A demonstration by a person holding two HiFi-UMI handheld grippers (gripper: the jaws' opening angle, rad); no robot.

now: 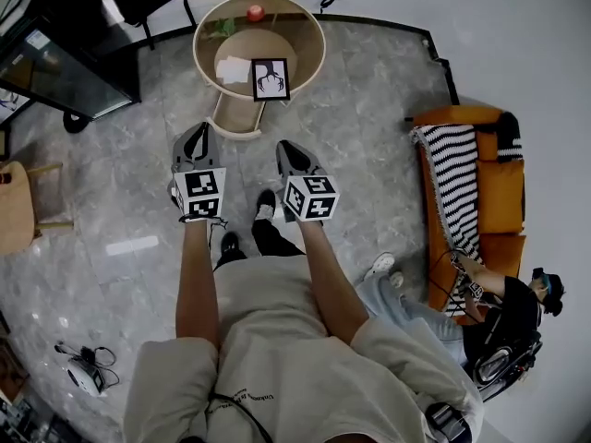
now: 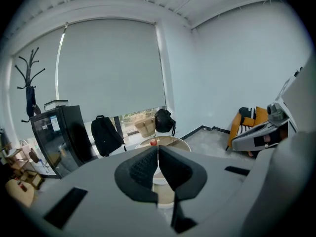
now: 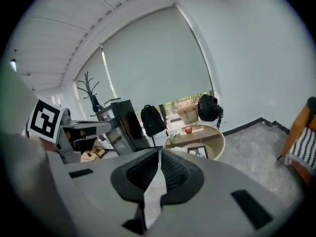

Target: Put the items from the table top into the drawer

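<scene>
A round beige table [image 1: 314,35] stands ahead on the grey floor. On it lie a red apple [image 1: 255,12], a black-and-white picture frame [image 1: 271,78], a white paper [image 1: 233,68] and something green [image 1: 222,28]. A drawer [image 1: 235,120] sticks out at the table's near side. My left gripper [image 1: 196,138] and right gripper [image 1: 292,151] are held side by side short of the table, both shut and empty. The left gripper view shows its shut gripper [image 2: 158,149] aimed at the apple [image 2: 153,142]. Past the shut right gripper [image 3: 160,154] are the apple [image 3: 188,130] and the frame [image 3: 198,152].
An orange sofa [image 1: 499,192] with a striped blanket [image 1: 452,183] stands at the right, and a person [image 1: 499,312] sits on the floor beside it. A black cabinet [image 1: 55,63] is at the far left, a wooden stool [image 1: 14,206] nearer. Black backpacks [image 2: 106,135] lean by the window.
</scene>
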